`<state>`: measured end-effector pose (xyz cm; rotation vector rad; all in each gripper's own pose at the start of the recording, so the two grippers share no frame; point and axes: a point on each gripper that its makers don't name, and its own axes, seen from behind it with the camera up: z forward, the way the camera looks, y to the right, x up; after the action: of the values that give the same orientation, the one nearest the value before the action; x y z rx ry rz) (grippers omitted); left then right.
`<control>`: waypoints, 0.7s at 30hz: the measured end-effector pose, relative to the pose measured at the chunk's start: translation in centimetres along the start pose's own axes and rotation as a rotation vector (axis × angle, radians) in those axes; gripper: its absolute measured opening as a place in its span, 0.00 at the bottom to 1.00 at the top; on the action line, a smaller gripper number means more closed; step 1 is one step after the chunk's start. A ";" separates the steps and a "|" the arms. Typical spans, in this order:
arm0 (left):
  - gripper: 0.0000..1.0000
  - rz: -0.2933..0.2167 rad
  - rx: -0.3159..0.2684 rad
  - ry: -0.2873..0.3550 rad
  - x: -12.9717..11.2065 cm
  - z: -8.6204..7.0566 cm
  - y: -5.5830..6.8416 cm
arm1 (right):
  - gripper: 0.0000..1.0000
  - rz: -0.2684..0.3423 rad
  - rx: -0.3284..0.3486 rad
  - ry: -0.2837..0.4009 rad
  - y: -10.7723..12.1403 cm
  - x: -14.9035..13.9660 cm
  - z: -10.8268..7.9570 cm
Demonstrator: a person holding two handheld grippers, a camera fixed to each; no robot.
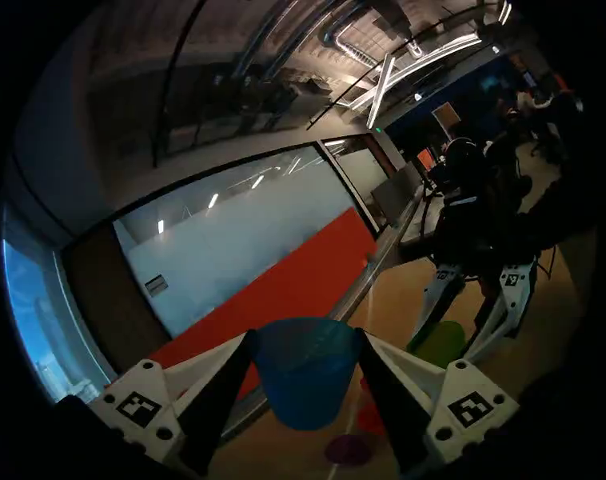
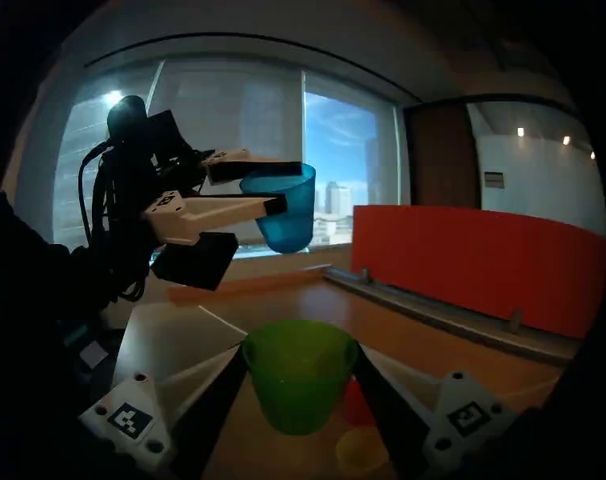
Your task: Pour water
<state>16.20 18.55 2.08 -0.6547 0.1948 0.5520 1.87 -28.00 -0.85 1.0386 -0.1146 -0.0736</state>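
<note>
A translucent blue cup sits between the fingers of my left gripper, which is shut on it. In the right gripper view the same blue cup hangs roughly upright in the air, well above the wooden table, held by the left gripper. My right gripper is shut on a translucent green cup, low over the table. In the left gripper view the green cup appears farther off in the right gripper. I cannot tell whether either cup holds water.
A red object and a yellow disc lie on the table below the green cup; a purple disc lies below the blue cup. An orange partition runs along the table's far edge. Windows stand behind.
</note>
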 end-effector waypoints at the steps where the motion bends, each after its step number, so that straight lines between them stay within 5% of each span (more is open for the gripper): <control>1: 0.89 0.009 0.002 0.000 0.1 0.0 0.0 | 0.92 0.000 0.003 0.000 -0.1 0.0 0.1; 21: 0.89 0.143 0.014 0.007 1.4 0.0 0.1 | 0.92 -0.008 0.052 -0.002 -1.8 0.0 1.1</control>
<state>17.29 19.22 1.52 -0.6320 0.2534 0.6848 1.75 -29.89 -1.88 1.0908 -0.1148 -0.0793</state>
